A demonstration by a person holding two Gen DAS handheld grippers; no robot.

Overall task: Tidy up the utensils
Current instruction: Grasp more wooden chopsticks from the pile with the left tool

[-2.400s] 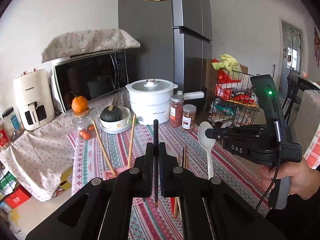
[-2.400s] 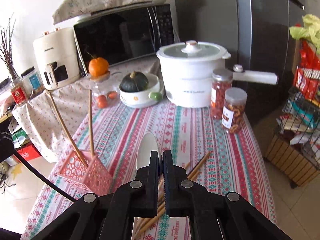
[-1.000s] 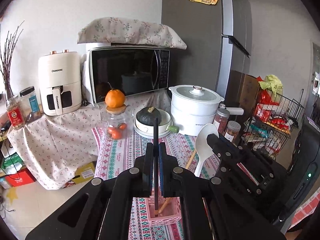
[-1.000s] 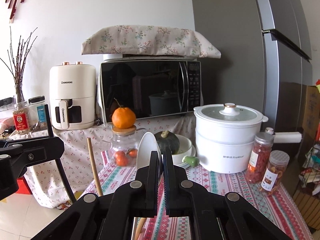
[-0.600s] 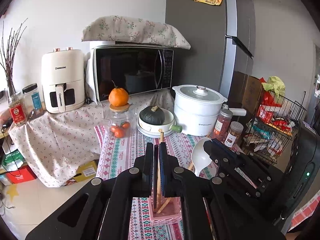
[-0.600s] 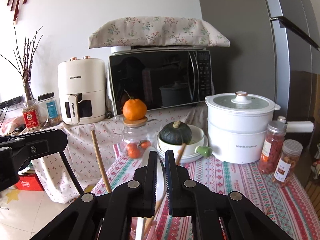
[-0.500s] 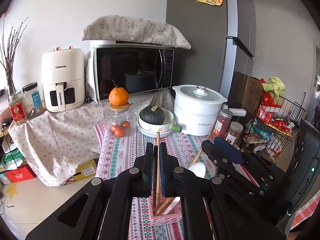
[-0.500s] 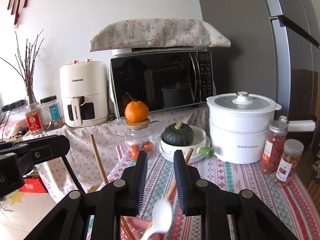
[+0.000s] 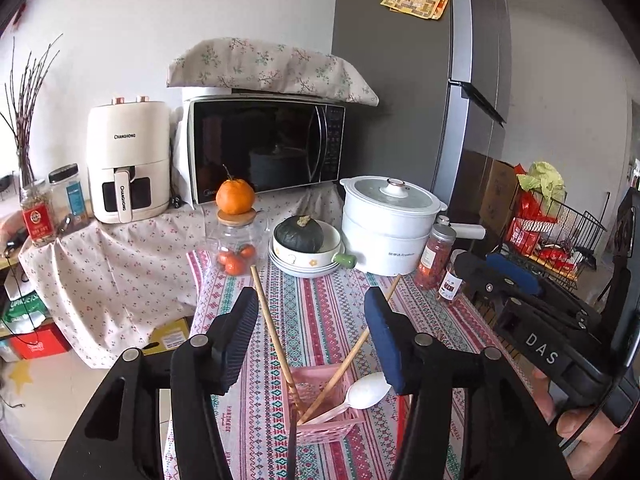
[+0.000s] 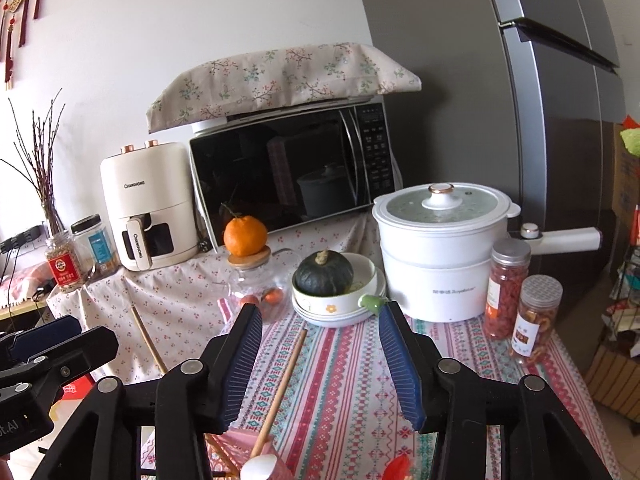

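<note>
My left tongs (image 9: pixel 310 332) are opening and hold nothing. Right below them the pink basket (image 9: pixel 320 404) sits on the striped tabletop (image 9: pixel 320 320). Two wooden chopsticks (image 9: pixel 272 332) lean out of it, and a white spoon (image 9: pixel 366 392) lies in it on the right side. My right tongs (image 10: pixel 320 360) are opening too, with nothing pinched. One chopstick (image 10: pixel 282 388) pokes up between them, not touching. The spoon's end (image 10: pixel 259 467) is just under them.
</note>
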